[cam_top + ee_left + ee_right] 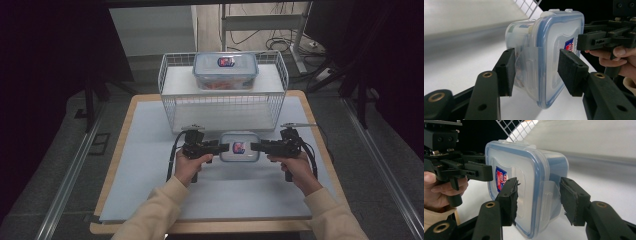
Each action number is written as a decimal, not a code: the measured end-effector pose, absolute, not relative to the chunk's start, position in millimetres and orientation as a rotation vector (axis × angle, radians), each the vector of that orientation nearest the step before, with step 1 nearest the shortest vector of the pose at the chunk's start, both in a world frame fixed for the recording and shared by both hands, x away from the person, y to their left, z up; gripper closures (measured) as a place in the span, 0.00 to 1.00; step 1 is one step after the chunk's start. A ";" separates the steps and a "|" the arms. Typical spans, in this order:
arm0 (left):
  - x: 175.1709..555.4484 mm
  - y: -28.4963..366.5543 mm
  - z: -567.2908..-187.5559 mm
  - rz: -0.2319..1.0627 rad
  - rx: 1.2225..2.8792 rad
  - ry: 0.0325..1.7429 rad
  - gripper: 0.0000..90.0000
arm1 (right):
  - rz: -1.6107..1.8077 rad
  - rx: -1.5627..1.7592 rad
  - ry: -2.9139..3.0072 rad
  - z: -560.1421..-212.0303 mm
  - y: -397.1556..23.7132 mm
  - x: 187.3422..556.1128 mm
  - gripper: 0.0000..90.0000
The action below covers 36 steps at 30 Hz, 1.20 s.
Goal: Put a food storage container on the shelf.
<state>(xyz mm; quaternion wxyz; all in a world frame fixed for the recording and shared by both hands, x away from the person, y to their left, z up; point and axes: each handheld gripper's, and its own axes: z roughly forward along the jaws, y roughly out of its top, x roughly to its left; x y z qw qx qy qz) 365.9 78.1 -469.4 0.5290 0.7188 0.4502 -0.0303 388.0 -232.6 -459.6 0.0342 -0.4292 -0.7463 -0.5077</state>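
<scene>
A small clear box with a blue-rimmed lid and a red and blue label (240,146) hangs between my two grippers above the white mat. My left gripper (223,147) grips its left end. In the left gripper view the two pads (537,72) press on the lid and the base of the box (549,50). My right gripper (255,146) holds the other end, where its pads (540,200) clamp the box (529,177) by the side latch. Each gripper view also shows the opposite gripper at the far end (584,41) (486,172).
A white wire basket (172,107) stands just behind the grippers. A larger clear box of the same kind (225,70), with something orange inside, rests at its back. The white mat (150,165) covers the wooden table, and there is bare mat in front of the hands.
</scene>
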 end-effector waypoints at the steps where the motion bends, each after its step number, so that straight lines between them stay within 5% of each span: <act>1: 366.3 79.5 -464.5 -0.067 1.718 1.070 0.56 | -1.565 -1.315 -2.298 -456.3 -232.1 388.4 0.55; 36: 389.6 108.9 -344.1 0.103 1.659 0.966 0.56 | -1.796 -1.166 -2.350 -335.3 -204.7 418.9 0.56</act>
